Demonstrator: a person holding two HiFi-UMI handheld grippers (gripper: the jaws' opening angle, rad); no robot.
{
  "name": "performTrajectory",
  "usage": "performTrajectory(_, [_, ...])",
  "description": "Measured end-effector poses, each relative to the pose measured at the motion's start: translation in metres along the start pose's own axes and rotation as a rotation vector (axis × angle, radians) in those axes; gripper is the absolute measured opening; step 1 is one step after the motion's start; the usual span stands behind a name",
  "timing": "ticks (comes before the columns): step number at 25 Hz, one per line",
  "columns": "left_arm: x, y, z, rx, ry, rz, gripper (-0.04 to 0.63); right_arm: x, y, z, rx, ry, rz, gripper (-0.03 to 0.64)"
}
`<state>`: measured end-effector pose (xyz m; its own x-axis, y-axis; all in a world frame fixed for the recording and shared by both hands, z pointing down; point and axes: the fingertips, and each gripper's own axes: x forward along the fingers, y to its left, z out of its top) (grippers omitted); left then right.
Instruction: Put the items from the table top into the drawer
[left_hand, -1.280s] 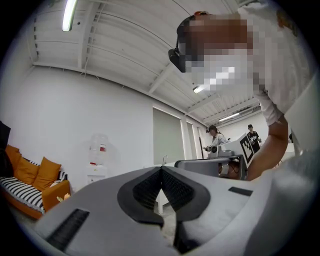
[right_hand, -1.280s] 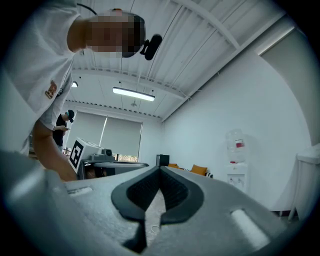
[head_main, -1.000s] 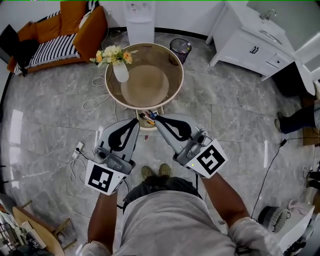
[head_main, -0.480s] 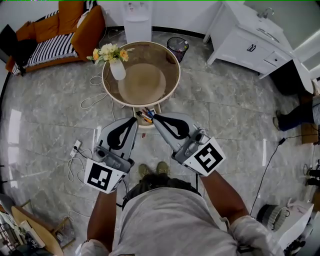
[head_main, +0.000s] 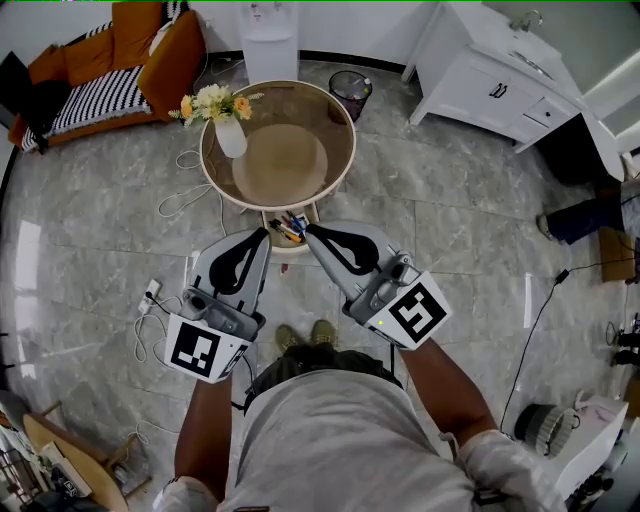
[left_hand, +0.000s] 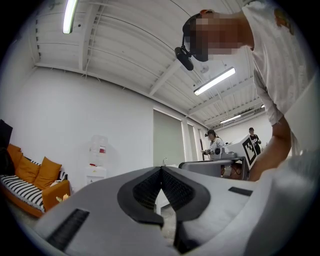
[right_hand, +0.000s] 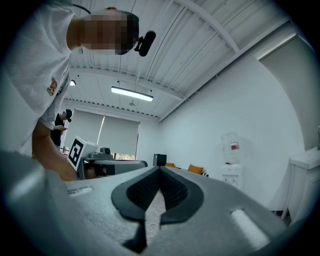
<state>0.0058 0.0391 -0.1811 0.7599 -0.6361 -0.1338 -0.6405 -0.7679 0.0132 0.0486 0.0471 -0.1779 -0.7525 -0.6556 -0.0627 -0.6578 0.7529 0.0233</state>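
We see a round table (head_main: 352, 150) with a glossy, smooth glass top in a pale wood-look rim, standing on a polished grey stone-look floor (head_main: 450, 240). The left gripper (head_main: 262, 233) and the right gripper (head_main: 309, 230) have matt grey plastic shells and black ribbed pads (left_hand: 147, 189).

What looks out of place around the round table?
Nothing spilled or broken. The drawer under the round table stands open with pen-like items inside; the top carries only the vase of flowers. White cable lies loose on the floor left of the table, a possible trip hazard.
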Motion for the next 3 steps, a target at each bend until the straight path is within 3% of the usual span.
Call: performTrajectory(3, [-0.0008,-0.0035,0.0019,0.0,-0.005,0.0,0.0,-0.0026,0.0029,0.0021,0.019,0.006,0.001,0.0])
